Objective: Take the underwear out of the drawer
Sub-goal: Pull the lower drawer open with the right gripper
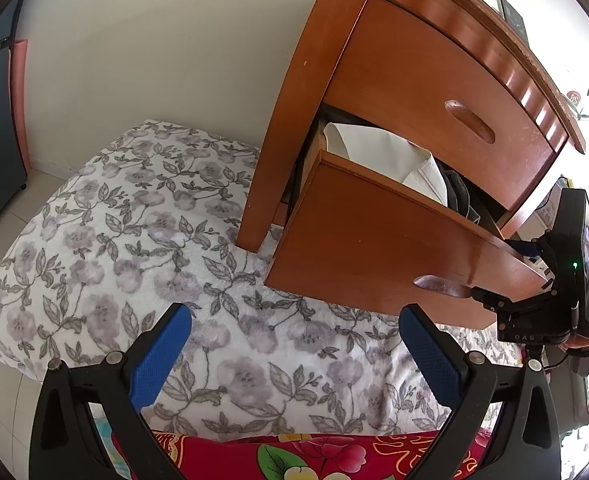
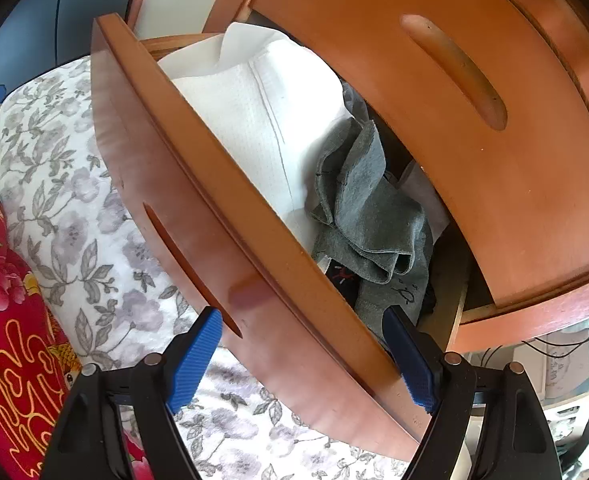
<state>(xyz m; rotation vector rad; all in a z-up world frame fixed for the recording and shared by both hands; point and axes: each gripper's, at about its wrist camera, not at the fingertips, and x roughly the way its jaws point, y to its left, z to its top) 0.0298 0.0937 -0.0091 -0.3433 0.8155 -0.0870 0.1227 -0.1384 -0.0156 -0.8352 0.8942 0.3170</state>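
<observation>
Lower drawer pulled open, grey underwear inside beside white cloth. Right tongs wide, astride drawer front. Left tongs wide, empty, above bed.

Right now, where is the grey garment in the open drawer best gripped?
Probably pinch the grey garment at its raised bunched fold, coming down over the drawer front: it lies crumpled on top beside the white cloth, and the upper drawer overhangs its far side.
</observation>
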